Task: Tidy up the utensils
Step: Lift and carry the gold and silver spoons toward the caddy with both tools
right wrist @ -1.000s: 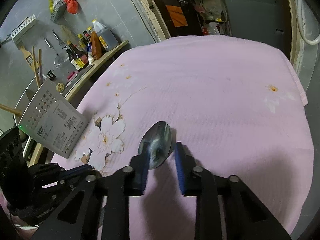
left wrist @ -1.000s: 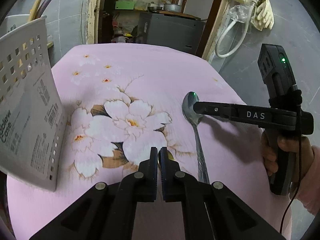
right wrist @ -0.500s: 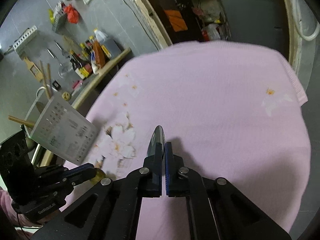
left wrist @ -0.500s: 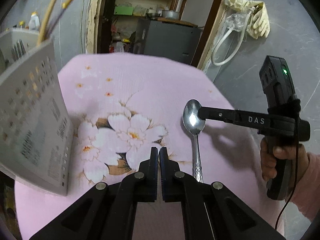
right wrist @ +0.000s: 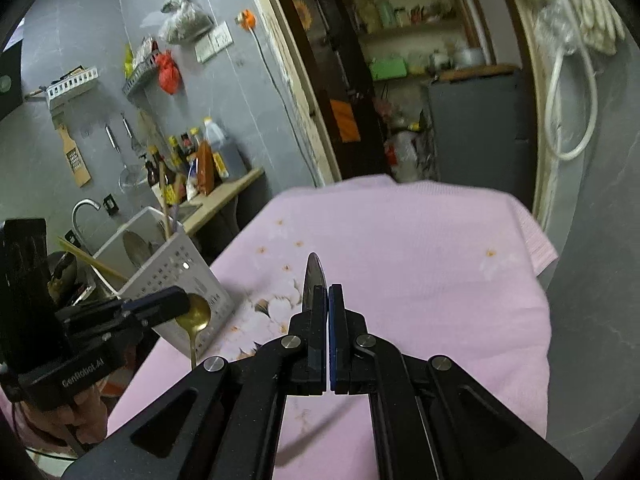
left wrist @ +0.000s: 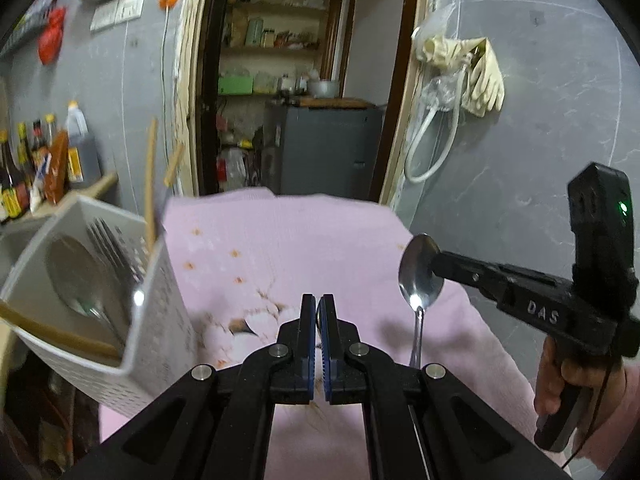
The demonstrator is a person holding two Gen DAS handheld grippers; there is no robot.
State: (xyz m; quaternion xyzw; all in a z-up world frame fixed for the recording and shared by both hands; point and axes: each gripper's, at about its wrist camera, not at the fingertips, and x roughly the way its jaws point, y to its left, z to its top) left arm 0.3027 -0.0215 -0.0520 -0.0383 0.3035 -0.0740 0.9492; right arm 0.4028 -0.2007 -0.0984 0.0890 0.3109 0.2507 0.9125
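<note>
My right gripper (right wrist: 328, 292) is shut on the bowl of a silver spoon (left wrist: 418, 280). The spoon hangs handle-down above the pink floral cloth (left wrist: 312, 240); in the right wrist view its bowl (right wrist: 314, 276) shows edge-on past the fingertips. My left gripper (left wrist: 319, 308) is shut on a gold spoon (right wrist: 195, 314), whose handle hangs below the pads; the left wrist view shows only a thin sliver of it between the jaws. A white perforated utensil caddy (left wrist: 156, 320) stands at the table's left edge, holding a large spoon, a fork and chopsticks.
Sauce bottles (left wrist: 44, 168) line a counter behind the caddy, beside a sink tap (right wrist: 84, 210). A doorway with a grey cabinet (left wrist: 320, 148) lies beyond the table. Hose and gloves (left wrist: 476, 76) hang on the right wall. A person's hand (left wrist: 560, 376) grips the right handle.
The right jaws closed on the silver spoon's bowl and lifted it off the cloth. Both grippers rose, so the caddy's inside came into view. The left gripper stayed shut.
</note>
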